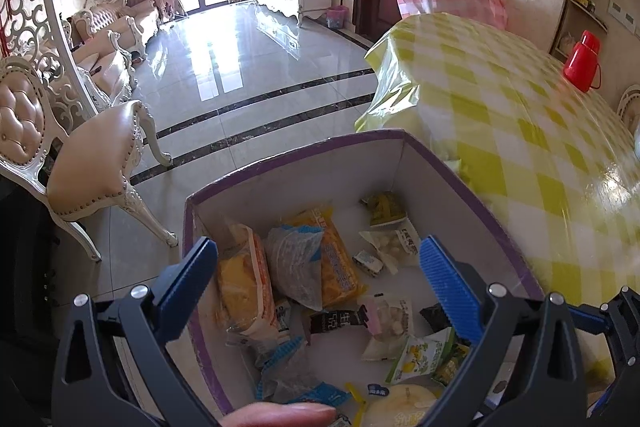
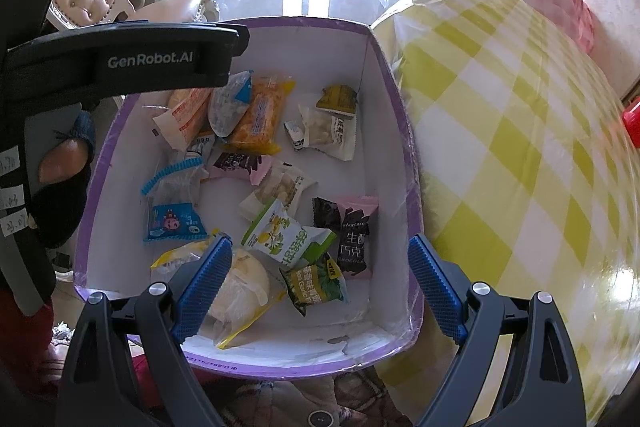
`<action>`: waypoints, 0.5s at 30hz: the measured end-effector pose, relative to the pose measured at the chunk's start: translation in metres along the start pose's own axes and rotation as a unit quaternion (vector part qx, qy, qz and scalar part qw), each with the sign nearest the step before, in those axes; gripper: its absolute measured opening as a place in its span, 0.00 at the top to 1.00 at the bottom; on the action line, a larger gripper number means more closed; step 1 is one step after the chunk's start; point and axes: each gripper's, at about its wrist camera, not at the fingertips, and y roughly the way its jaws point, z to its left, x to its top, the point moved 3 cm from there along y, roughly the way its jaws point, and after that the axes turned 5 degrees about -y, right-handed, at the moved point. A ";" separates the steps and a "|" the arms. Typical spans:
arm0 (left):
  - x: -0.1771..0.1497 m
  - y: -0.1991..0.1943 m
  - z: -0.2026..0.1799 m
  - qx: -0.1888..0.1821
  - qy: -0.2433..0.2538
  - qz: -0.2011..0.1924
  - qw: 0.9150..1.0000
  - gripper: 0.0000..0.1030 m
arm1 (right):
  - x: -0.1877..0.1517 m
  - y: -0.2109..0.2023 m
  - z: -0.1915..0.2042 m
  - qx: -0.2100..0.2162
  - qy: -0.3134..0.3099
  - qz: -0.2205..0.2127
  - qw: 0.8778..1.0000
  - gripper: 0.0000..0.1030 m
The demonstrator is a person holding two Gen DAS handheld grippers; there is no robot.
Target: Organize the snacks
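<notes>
Purple-rimmed box [image 2: 394,99], white inside, set beside round table [image 1: 520,115] draped in yellow-checked cloth; assorted snack packets [image 2: 276,231] are scattered within. Left gripper [image 1: 320,275] and right gripper [image 2: 320,291] are held above, jaws apart, nothing clasped. Glossy tiled floor [image 1: 248,67], padded chair [image 1: 92,163], red flask [image 1: 582,61] noted.

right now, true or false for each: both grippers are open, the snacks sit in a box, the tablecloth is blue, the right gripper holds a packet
1. Both grippers are open. True: the left gripper and right gripper stand wide with nothing pinched.
2. The snacks sit in a box. True: they lie in the purple-rimmed box.
3. The tablecloth is blue. False: the tablecloth is yellow and white checks.
4. The right gripper holds a packet. False: it holds nothing.
</notes>
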 end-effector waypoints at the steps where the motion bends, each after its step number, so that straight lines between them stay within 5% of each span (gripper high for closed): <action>1: 0.000 0.000 0.000 0.000 0.000 0.001 1.000 0.02 | 0.000 0.000 0.000 0.000 0.000 0.000 1.000 0.16; 15: -0.002 0.003 0.005 0.006 0.000 0.006 1.000 0.02 | -0.002 0.002 0.001 0.004 0.002 0.002 1.000 0.16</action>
